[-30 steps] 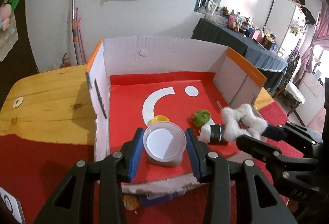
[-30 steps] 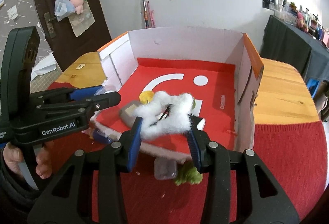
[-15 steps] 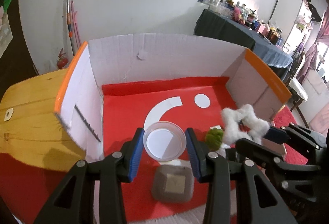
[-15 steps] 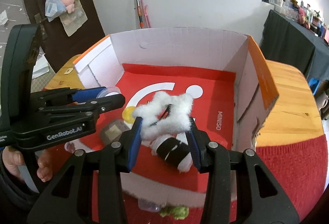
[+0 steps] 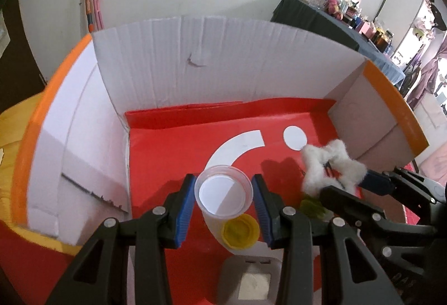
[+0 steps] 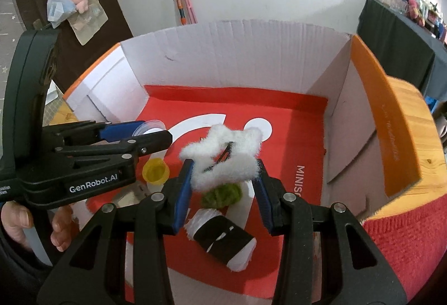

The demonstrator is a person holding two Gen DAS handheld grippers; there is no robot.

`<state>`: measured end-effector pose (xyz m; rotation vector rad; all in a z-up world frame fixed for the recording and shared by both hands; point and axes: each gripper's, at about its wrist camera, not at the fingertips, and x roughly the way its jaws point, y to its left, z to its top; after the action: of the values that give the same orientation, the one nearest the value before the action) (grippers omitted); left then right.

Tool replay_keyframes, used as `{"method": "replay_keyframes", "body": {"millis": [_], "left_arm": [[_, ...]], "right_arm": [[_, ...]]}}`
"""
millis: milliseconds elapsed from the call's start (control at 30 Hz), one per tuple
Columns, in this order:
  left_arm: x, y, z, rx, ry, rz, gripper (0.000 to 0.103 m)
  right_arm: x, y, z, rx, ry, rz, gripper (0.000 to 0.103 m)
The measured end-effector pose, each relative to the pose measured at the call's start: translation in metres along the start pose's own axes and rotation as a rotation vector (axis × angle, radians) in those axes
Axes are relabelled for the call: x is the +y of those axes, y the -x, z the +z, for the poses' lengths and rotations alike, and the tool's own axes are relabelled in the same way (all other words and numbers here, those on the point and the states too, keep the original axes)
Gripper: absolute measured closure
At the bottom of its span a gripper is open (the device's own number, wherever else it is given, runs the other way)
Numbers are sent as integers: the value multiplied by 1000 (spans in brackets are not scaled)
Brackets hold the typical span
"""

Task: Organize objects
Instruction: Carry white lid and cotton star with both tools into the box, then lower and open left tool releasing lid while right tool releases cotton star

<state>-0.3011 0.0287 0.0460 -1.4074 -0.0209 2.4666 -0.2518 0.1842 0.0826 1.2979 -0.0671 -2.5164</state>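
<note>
Right wrist: "GenRobot.AI" left hand-held gripper (image 6: 156,131) clamps cup (image 6: 149,127); right (image 6: 225,179) clamps star (image 6: 223,158).

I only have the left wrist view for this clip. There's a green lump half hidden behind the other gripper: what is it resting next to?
Observer: In the right wrist view the green fuzzy ball lies on the box floor beside a black-and-white roll.
Operator: Is the white fluffy star actually gripped?
Observer: Yes, the right gripper pinches the white fluffy star between both pads, above the green ball.
Operator: Anything printed on the floor?
Observer: White letters "MINIS", cut off by the finger.
</note>
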Motion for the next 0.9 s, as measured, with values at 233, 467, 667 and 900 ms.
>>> {"method": "replay_keyframes", "body": {"millis": [233,467,667,900], "left_arm": [[4,-6,2,27,10,-7,60],[9,-12,0,77,34,-19,60],[8,-11,-4,80,30,-9,60],[10,-10,-5,79,27,-7,60]], "right_arm": [[-6,-13,4,43,-22,6,63],[-7,-19,5,83,-14,-2,64],[-9,-20,5,101,-20,1,64],[-13,-20,3,115,-42,13,63]]}}
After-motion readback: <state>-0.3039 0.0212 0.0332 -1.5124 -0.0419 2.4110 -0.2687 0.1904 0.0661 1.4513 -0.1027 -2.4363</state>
